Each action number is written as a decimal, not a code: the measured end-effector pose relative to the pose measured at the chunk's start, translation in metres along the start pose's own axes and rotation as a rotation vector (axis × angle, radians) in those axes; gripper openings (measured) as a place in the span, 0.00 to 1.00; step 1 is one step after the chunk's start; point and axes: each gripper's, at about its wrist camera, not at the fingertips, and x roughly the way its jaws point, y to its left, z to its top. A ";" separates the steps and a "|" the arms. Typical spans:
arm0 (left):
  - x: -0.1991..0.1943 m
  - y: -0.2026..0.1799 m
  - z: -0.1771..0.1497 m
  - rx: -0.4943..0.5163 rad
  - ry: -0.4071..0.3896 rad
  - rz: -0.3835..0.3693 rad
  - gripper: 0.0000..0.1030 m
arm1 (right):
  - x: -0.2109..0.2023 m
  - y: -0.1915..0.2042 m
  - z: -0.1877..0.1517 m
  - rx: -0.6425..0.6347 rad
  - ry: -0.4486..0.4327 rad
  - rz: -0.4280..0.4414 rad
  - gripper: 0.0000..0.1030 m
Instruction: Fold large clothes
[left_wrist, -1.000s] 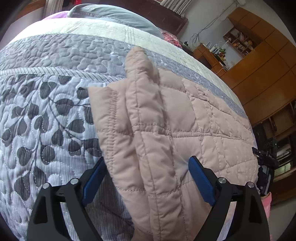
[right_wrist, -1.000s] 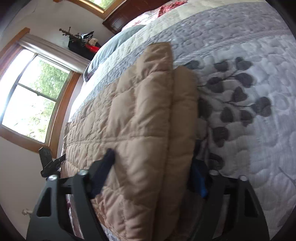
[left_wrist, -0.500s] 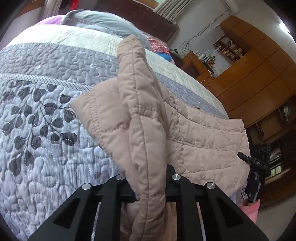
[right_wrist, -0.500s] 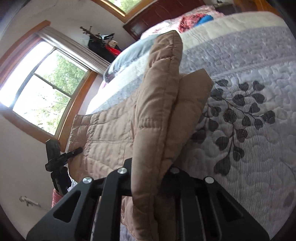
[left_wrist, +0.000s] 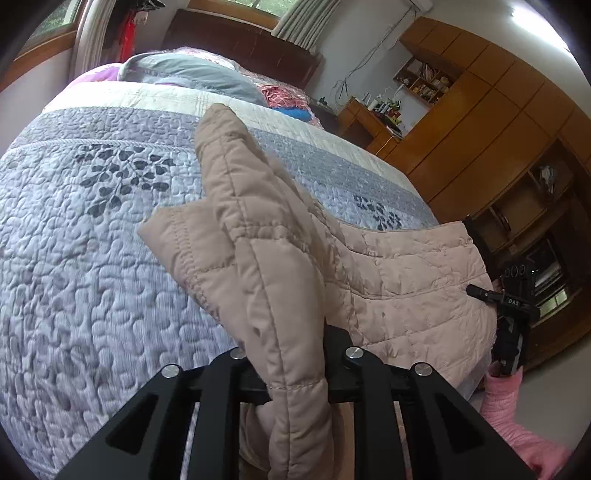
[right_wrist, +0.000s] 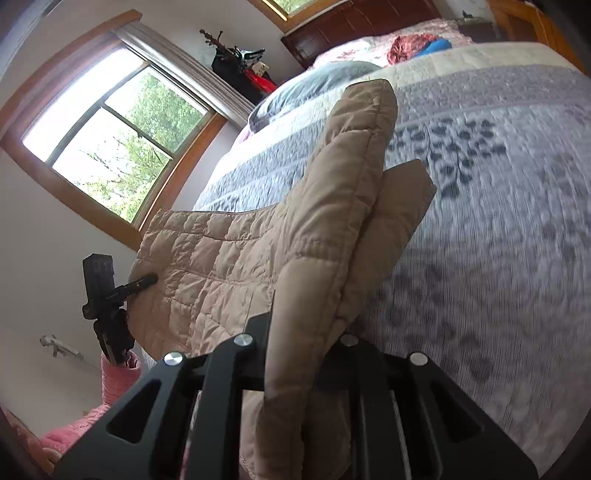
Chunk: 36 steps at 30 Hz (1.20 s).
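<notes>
A beige quilted jacket (left_wrist: 406, 273) hangs lifted above the grey leaf-print bed quilt (left_wrist: 92, 258), stretched between both grippers. My left gripper (left_wrist: 295, 354) pinches one folded edge with a sleeve draped over it; its jaws are opening slightly, but the fabric is still pressed between them. In the right wrist view the jacket (right_wrist: 229, 266) runs from my right gripper (right_wrist: 299, 343), which is shut on the opposite folded edge. Each view shows the other gripper at the jacket's far edge, held by a hand in a pink sleeve (left_wrist: 509, 413).
Grey pillow (left_wrist: 192, 74) and red and blue clothes lie near the dark headboard. A wooden wardrobe (left_wrist: 498, 110) and desk stand along the bed's right side. A window (right_wrist: 110, 140) fills the wall on the left side.
Both grippers went from open around the jacket's folded edges to shut on them. They then lifted the jacket up off the quilt and drew back.
</notes>
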 end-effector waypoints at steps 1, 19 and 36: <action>0.001 0.001 -0.010 0.001 0.008 0.016 0.19 | 0.001 0.000 -0.010 0.006 0.015 -0.004 0.13; 0.052 0.059 -0.087 -0.055 0.032 0.126 0.51 | 0.055 -0.069 -0.074 0.198 0.115 -0.067 0.29; -0.014 -0.034 -0.092 0.043 -0.121 0.562 0.62 | -0.032 0.042 -0.091 -0.158 -0.051 -0.390 0.40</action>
